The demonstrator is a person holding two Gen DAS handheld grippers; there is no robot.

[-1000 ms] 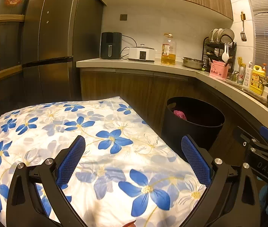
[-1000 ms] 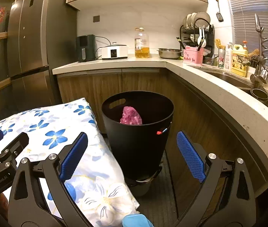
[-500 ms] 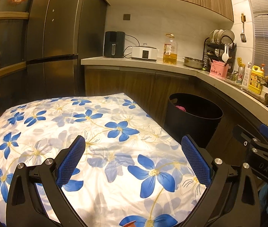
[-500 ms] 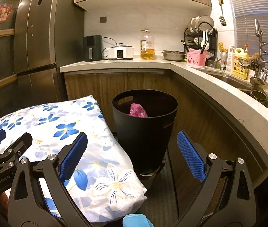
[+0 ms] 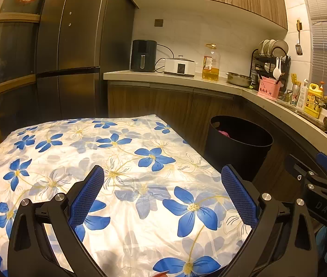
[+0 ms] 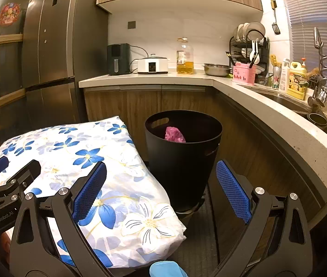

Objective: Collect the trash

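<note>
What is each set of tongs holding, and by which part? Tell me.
Nothing. The left tongs are open above the floral cloth, and the right tongs are open facing the black bin; no trash sits between either pair of pads.

surface: floral-cloth table (image 5: 121,152) | bare || floor: black bin (image 6: 184,161)

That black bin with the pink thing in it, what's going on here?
A person is tidying up trash with a gripper tool in each hand. The left gripper and the right gripper are both open and hold nothing. The black bin stands on the floor beside a table covered with a blue flowered cloth. A crumpled pink piece of trash lies inside the bin. No other trash shows on the cloth.
</note>
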